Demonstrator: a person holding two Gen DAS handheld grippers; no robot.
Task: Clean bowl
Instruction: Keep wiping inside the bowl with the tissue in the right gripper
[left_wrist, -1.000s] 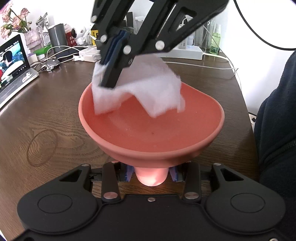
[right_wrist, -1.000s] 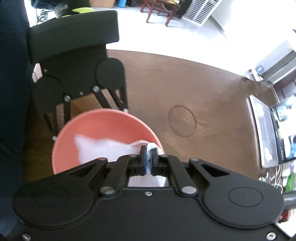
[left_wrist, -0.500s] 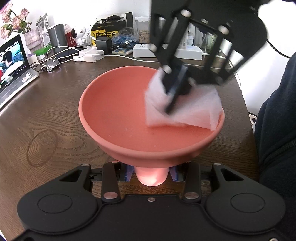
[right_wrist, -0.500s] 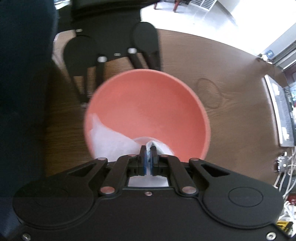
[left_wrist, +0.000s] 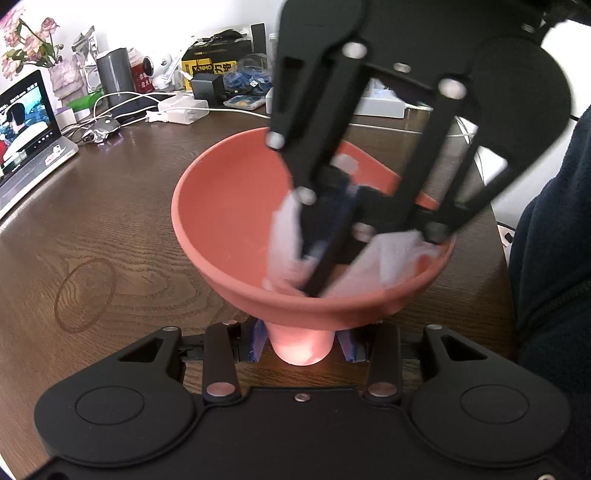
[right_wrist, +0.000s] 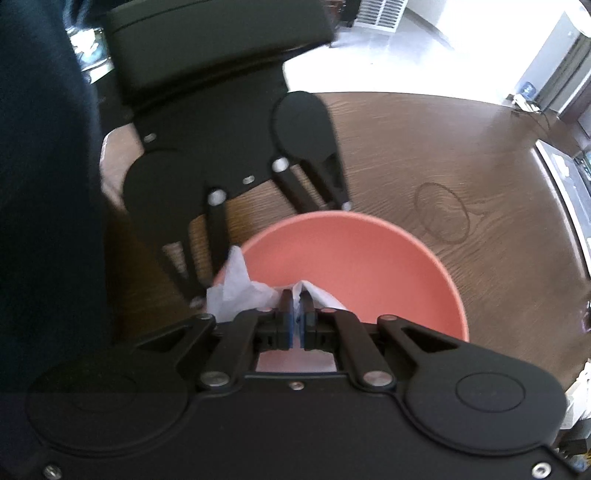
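Left tool (left_wrist: 303, 349) pinches the foot of one pink bowl (left_wrist: 236, 206) above the desk (left_wrist: 110, 221); right tool (right_wrist: 296, 308), fingers pressed together, pinches one white tissue (right_wrist: 236, 288) inside the bowl's near wall.

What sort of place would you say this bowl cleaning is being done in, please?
Probably a home office desk: a wooden table holding an open laptop, chargers and cables and a vase of flowers, not a kitchen sink.

My right gripper (left_wrist: 325, 251) fills the bowl's (left_wrist: 229, 206) near side; bare table (left_wrist: 110, 206) (left) is passable up to the laptop (left_wrist: 26, 125).
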